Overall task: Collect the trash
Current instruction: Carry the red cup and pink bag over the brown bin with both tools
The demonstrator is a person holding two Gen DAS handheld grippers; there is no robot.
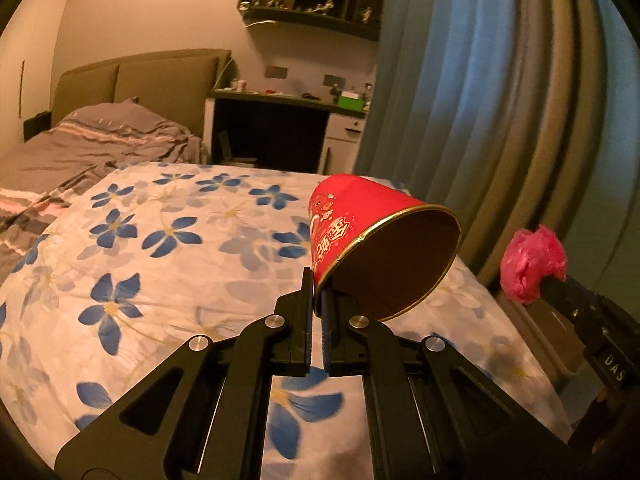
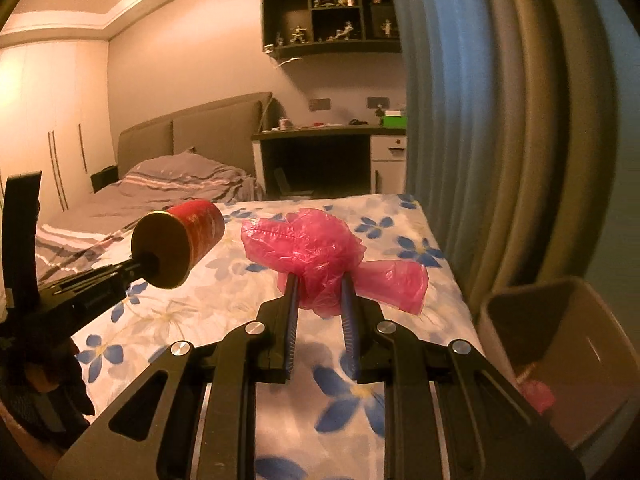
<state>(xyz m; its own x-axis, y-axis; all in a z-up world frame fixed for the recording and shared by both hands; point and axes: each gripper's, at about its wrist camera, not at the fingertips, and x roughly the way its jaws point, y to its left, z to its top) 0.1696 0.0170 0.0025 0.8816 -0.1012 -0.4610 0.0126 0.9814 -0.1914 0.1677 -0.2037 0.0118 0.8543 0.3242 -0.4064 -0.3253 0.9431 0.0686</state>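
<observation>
Now holding both loads over flowered bedspread [image 2: 192, 312]: left gripper [image 1: 317, 292] pinching red paper cup [image 1: 376, 240] by rim, right gripper [image 2: 320, 284] clamping pink plastic bag [image 2: 320, 256]. Trash bin [image 2: 568, 344] sitting lower right, nearer right gripper.

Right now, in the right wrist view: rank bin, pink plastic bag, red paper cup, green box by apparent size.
1. bin, cropped at the frame edge
2. pink plastic bag, in the right tongs
3. red paper cup, in the left tongs
4. green box, far off on the desk, so it only looks smallest
</observation>
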